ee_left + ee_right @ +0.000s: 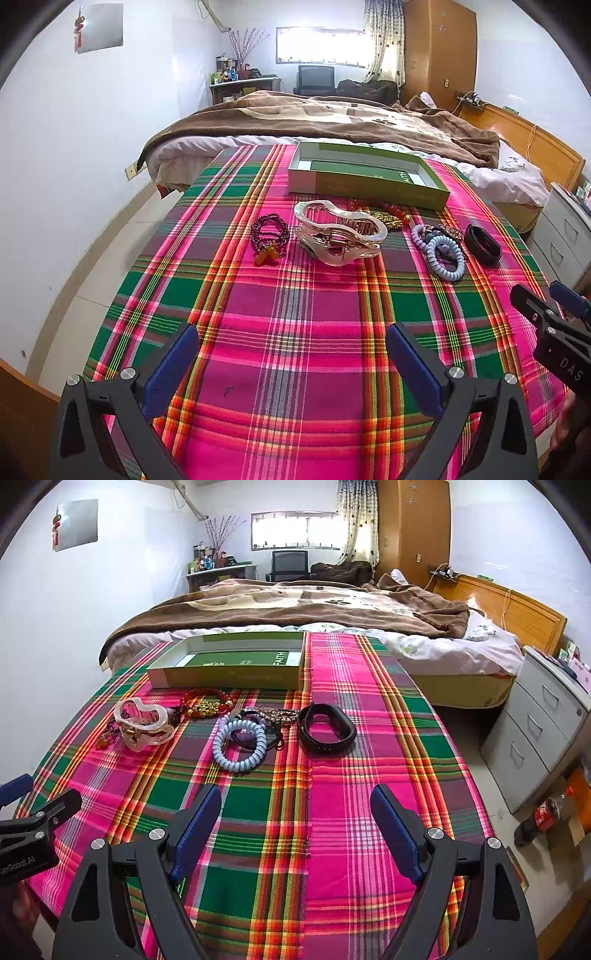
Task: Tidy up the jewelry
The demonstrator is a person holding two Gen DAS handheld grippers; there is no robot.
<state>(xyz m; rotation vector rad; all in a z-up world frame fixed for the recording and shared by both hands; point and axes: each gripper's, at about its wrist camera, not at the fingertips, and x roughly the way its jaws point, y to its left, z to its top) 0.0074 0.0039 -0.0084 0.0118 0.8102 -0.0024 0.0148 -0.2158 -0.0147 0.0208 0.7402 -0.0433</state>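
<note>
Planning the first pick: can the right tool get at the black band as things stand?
Probably yes. The right tool is open and empty, and the black band lies ahead on bare cloth, apart from the blue coil tie.

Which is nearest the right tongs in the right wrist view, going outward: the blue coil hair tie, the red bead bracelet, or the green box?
1. Light blue coiled hair tie, just ahead-left.
2. Red bead bracelet, behind it.
3. Green shallow cardboard box, at the far edge.

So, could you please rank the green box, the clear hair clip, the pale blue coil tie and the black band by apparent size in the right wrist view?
1. Open green cardboard box
2. Clear plastic hair clip, black band and pale blue coiled hair tie: too alike to rank.
</note>
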